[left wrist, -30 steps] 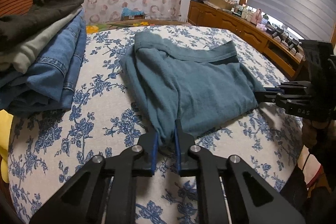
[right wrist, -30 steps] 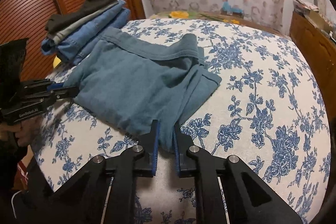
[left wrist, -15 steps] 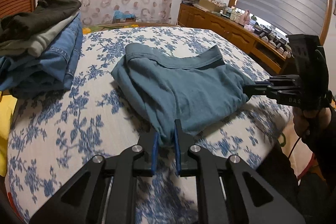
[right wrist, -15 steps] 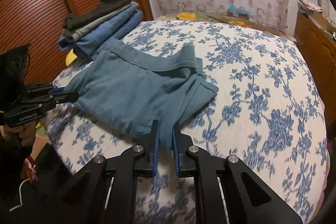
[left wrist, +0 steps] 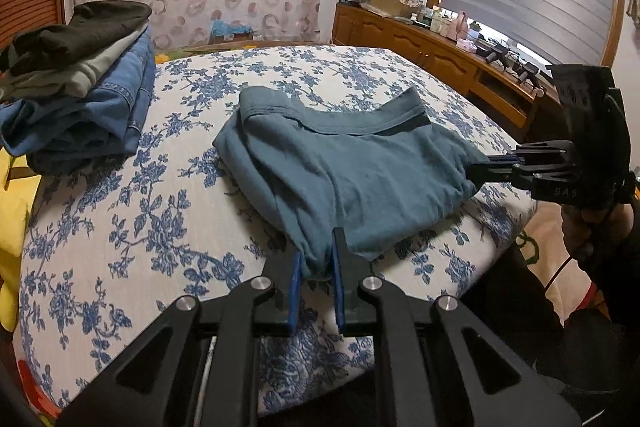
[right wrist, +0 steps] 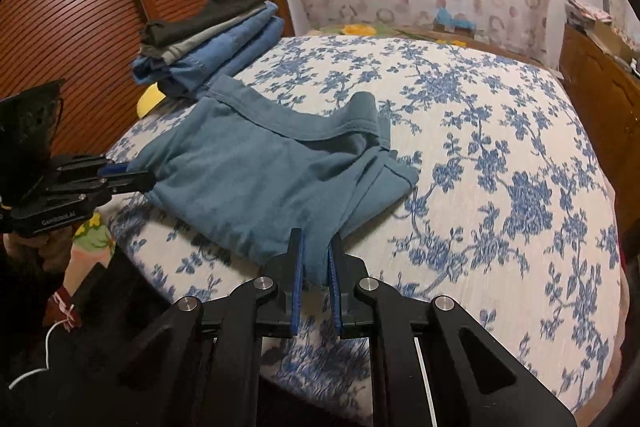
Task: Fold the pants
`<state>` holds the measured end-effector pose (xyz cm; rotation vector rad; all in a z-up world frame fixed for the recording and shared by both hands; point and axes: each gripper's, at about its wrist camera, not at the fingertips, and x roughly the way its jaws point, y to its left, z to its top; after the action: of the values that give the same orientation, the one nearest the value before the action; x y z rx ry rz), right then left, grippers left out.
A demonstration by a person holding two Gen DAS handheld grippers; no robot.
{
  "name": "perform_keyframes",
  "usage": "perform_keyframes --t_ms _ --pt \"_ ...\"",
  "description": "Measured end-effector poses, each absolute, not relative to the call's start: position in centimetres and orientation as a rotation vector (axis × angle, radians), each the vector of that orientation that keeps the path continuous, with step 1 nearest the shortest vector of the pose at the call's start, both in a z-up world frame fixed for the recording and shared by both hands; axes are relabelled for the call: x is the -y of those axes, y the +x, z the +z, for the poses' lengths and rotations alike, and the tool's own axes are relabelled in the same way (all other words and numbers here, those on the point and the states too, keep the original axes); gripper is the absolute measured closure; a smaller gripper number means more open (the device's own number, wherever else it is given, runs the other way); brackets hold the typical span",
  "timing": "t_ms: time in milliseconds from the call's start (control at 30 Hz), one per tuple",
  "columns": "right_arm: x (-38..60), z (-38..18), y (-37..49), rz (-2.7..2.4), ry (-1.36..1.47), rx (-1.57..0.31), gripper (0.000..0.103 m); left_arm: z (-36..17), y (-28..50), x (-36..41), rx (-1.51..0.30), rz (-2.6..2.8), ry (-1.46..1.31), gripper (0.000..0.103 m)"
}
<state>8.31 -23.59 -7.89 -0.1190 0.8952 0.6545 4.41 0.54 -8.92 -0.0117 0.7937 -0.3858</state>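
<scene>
Pants dragged toward the near edge of the bed

The pants [left wrist: 360, 179], half folded on the bed [left wrist: 120, 227], have been pulled nearer since a second ago; a corner is pinched in the nearly closed fingers of each of the left gripper [left wrist: 316, 267] and right gripper [right wrist: 316, 259]

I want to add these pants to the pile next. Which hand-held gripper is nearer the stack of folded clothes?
Left. The left hand-held gripper grips the teal pants at the corner nearer the stack of folded clothes; the right hand-held gripper grips the opposite corner, farther away.
</scene>
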Motion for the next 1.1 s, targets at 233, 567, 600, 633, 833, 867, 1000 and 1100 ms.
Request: perform_keyframes --t_ms 233,567,600,633,833,867,1000,1100 --pt "23.9 -8.8 7.6 0.645 -0.115 -0.916 0.094 -10.2 4.4 -0.1 -0.837 -0.366 0.012 0.092" --pt "24.8 -9.5 7.6 0.638 -0.079 -0.929 0.090 -11.0 4.5 -0.7 -0.854 -0.329 -0.016 0.071" --pt "24.9 -9.4 7.5 0.637 -0.079 -0.928 0.090 -11.0 4.5 -0.8 -0.855 -0.324 -0.017 0.068" --pt "25.0 -9.4 7.4 0.633 -0.080 -0.926 0.089 -11.0 4.5 -0.9 -0.854 -0.319 -0.019 0.065" --pt "25.5 -8.5 7.4 0.611 -0.088 -0.907 0.088 -10.4 4.8 -1.0 -0.854 -0.314 -0.013 0.061" --pt "25.5 -8.4 7.5 0.606 -0.089 -0.903 0.087 -10.2 4.8 -1.0 -0.849 -0.313 -0.014 0.060" --pt "25.6 -7.9 8.0 0.590 -0.082 -0.893 0.067 -9.1 5.2 -1.4 -0.816 -0.286 -0.017 0.060" --pt "25.3 -8.0 8.8 0.575 -0.083 -0.897 0.061 -8.6 5.8 -1.3 -0.802 -0.269 -0.008 0.060"
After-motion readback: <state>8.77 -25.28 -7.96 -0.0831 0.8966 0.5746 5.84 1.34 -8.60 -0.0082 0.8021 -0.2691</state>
